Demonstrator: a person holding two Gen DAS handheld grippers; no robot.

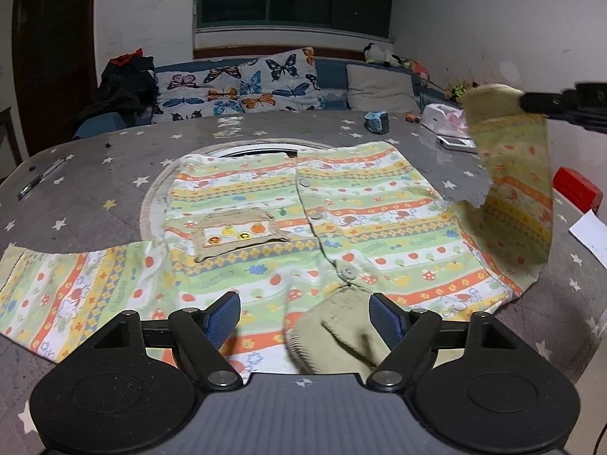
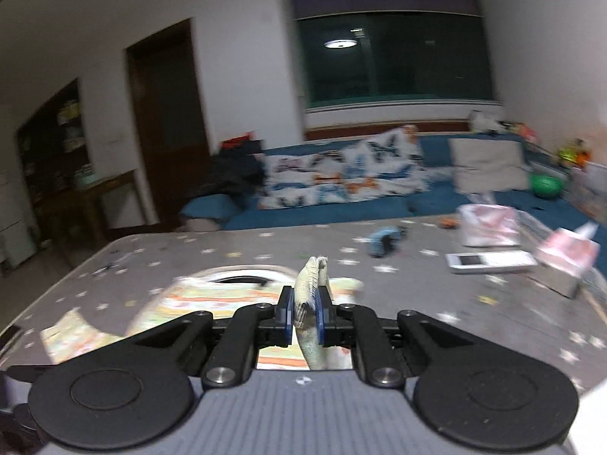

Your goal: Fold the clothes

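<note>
Star-print bench (image 1: 95,174): striped baby cardigan (image 1: 265,204) flat. Right hand-held gripper (image 2: 305,313) clenched on sleeve cuff (image 2: 313,269), lifted; next, carry across body. Left hand-held gripper (image 1: 305,316) released over collar.

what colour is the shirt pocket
Plain beige pocket with a white strip of fruit pictures; left wrist view.

Two low wrist views facing the window, sharing the starred table (image 1: 95,197) and sofa (image 2: 322,208).

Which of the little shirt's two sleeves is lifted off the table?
The sleeve at the picture's right, pinched at its cuff by the right gripper. The other sleeve lies flat on the table.
</note>
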